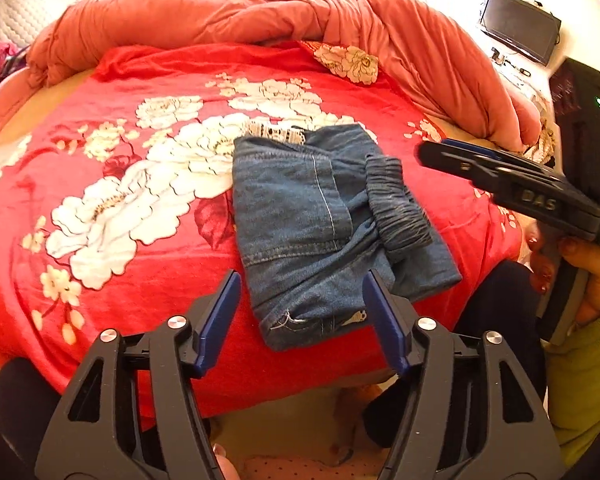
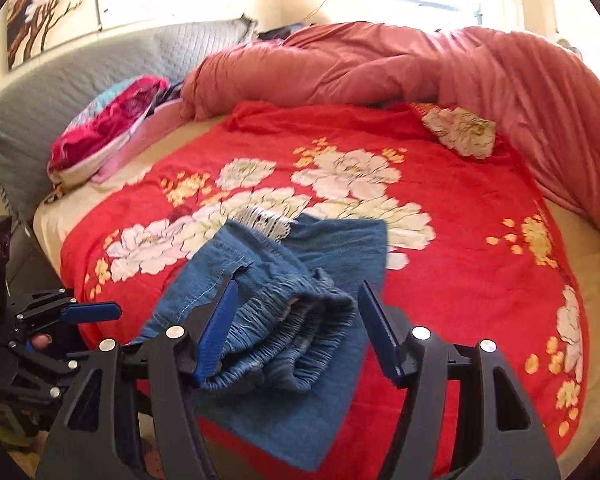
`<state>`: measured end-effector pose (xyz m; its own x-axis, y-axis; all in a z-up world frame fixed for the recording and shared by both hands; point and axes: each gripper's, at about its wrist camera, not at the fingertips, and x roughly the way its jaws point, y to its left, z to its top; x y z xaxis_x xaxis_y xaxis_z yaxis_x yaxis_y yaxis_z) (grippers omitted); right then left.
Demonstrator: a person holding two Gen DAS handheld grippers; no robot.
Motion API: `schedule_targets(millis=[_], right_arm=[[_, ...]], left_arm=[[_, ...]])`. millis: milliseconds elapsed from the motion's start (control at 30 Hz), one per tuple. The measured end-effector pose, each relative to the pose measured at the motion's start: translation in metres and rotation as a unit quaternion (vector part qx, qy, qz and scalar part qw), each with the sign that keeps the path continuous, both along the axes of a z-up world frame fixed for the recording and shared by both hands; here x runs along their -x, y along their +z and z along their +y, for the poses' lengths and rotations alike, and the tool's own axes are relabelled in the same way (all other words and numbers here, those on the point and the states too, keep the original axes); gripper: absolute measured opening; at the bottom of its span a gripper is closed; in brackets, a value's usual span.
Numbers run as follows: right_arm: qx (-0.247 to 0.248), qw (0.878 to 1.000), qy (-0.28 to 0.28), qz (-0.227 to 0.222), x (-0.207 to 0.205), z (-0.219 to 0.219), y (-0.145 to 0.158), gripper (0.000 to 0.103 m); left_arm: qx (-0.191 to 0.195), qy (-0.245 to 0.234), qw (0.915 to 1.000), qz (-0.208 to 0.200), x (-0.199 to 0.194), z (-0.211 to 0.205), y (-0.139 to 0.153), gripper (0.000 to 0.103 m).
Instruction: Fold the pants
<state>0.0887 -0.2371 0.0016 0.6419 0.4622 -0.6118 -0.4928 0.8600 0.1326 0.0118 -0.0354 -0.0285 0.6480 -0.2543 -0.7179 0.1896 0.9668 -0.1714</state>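
The folded denim pants are seen lying on the red floral blanket, just ahead of the left hand-held gripper, which is held wide and empty; the right hand-held gripper is spread wide over the elastic waistband, nothing gripped; the pink duvet is bunched beyond.

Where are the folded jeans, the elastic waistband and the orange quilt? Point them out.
folded jeans (image 1: 296,216), left wrist view, on the flat denim panel beside the pale seam.
elastic waistband (image 2: 288,320), right wrist view, on the gathered ruching.
orange quilt (image 1: 228,12), left wrist view, on the bunched ridge.
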Motion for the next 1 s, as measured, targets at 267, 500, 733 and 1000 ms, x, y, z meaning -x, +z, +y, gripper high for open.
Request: schedule_targets(millis=[267, 500, 733, 1000], right_arm=[[-0.022, 0.999, -0.028, -0.021, 0.02, -0.028, 0.015, 0.07], [-0.033, 0.998, -0.041, -0.03, 0.034, -0.042, 0.02, 0.074], [-0.033, 0.997, -0.065, -0.028, 0.04, -0.051, 0.016, 0.088], [-0.037, 0.995, -0.087, -0.029, 0.041, -0.06, 0.013, 0.096]], left_arm=[[0.0, 0.01, 0.9998, -0.018, 0.0, 0.006, 0.017, 0.064], [-0.001, 0.024, 0.9993, -0.03, 0.0, 0.014, 0.028, 0.075], [-0.015, 0.029, 0.9986, -0.042, -0.001, 0.012, 0.035, 0.084], [-0.016, 0.025, 0.9989, -0.036, -0.011, 0.006, 0.034, 0.094]])
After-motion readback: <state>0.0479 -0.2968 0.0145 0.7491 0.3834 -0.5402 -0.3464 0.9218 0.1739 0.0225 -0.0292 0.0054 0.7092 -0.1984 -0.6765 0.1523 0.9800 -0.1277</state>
